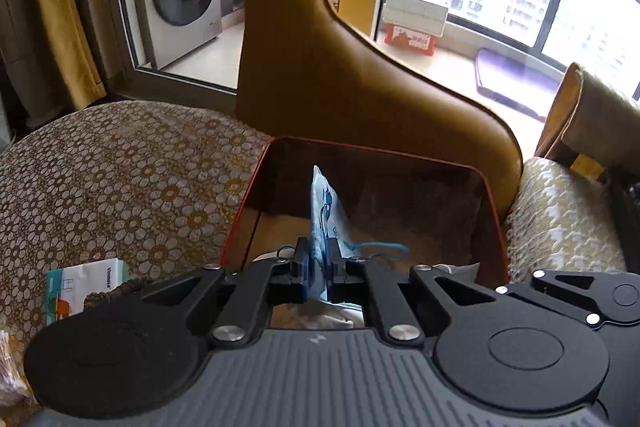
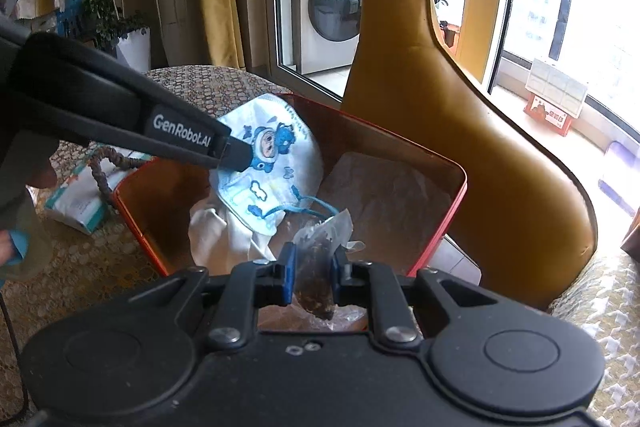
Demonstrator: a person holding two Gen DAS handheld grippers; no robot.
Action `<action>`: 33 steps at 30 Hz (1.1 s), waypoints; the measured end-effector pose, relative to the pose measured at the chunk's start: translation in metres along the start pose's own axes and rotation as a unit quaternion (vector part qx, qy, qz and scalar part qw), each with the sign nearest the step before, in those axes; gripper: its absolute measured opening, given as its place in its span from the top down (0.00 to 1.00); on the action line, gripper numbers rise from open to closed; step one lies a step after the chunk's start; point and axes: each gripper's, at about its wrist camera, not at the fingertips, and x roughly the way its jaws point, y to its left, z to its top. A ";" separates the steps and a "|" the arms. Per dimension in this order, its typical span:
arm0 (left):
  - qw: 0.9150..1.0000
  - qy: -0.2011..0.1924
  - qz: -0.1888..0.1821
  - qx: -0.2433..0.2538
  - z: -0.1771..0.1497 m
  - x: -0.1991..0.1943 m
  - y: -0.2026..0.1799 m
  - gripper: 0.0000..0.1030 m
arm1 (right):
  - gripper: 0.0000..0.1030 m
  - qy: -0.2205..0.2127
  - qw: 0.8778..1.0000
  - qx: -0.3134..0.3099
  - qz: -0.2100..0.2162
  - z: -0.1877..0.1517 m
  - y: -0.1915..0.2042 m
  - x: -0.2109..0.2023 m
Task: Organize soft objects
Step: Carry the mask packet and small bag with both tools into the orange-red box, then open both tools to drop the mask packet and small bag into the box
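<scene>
The left gripper [image 2: 236, 157] is closed tight on a child's face mask [image 2: 276, 171], which hangs over the left half of the red box [image 2: 460, 183], its flat side standing upright and its blue ear loop trailing down toward the white cloth [image 2: 212, 235] already inside the box. More to the right, the right gripper [image 2: 312, 263] is closed narrowly on a small clear bag [image 2: 316, 255] of dark bits, at the near edge of the box. Both things are above the box opening, so I judge the next move is only to let them go downward; the mask is deeper over the box
</scene>
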 end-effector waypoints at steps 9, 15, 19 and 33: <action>1.000 0.007 0.004 0.010 -0.004 -0.002 -0.003 0.92 | 0.77 -0.002 1.000 -0.017 -0.003 -0.003 0.005 -0.001; 1.000 0.008 -0.008 -0.001 -0.006 -0.007 0.000 0.91 | 0.63 -0.012 0.999 -0.030 -0.002 -0.004 0.009 -0.008; 1.000 0.006 -0.010 -0.002 -0.006 -0.013 0.000 0.86 | 0.57 -0.018 0.999 -0.032 -0.001 -0.004 0.010 -0.015; 0.999 -0.037 -0.015 0.013 -0.014 -0.071 -0.001 0.20 | 0.34 -0.045 0.999 -0.015 0.012 -0.003 0.010 -0.063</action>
